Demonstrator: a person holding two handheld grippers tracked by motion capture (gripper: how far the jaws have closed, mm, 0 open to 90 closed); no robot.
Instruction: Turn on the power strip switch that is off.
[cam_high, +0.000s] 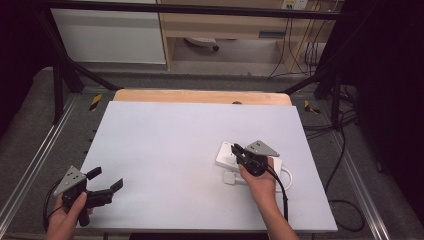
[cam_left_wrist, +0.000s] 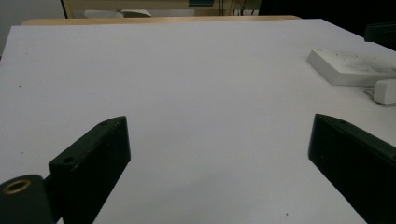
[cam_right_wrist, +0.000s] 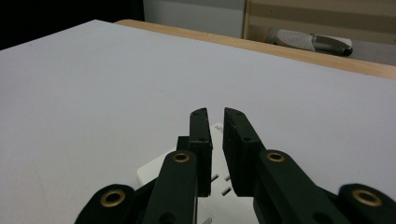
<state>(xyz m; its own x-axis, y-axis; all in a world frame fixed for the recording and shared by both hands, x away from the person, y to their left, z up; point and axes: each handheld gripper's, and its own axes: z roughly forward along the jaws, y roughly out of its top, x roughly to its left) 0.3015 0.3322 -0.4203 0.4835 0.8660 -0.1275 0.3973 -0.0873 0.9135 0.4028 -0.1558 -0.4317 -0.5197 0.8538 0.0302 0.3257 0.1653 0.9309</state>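
The right claw (cam_high: 239, 151) hangs over the white power strip (cam_high: 227, 155), which lies flat toward the right side of the counter (cam_high: 165, 150), and its jaws are drawn nearly together with only a thin slit between them, nothing pinched there. In the right gripper view the strip's socket slots (cam_right_wrist: 223, 184) peek out just beneath the jaw tips. A small white plug (cam_high: 230, 178) rests on the counter just beside the strip's near edge, its white cord (cam_high: 287, 175) looping off to the right, so the plug is not yet seated in any socket; that joining looks to be the work left. The left claw (cam_high: 102, 181) waits well apart at the near left corner, jaws spread wide, holding nothing. There is a faint grey mark on the strip's top face (cam_right_wrist: 217, 127), possibly a logo or printing, but too blurred to read.
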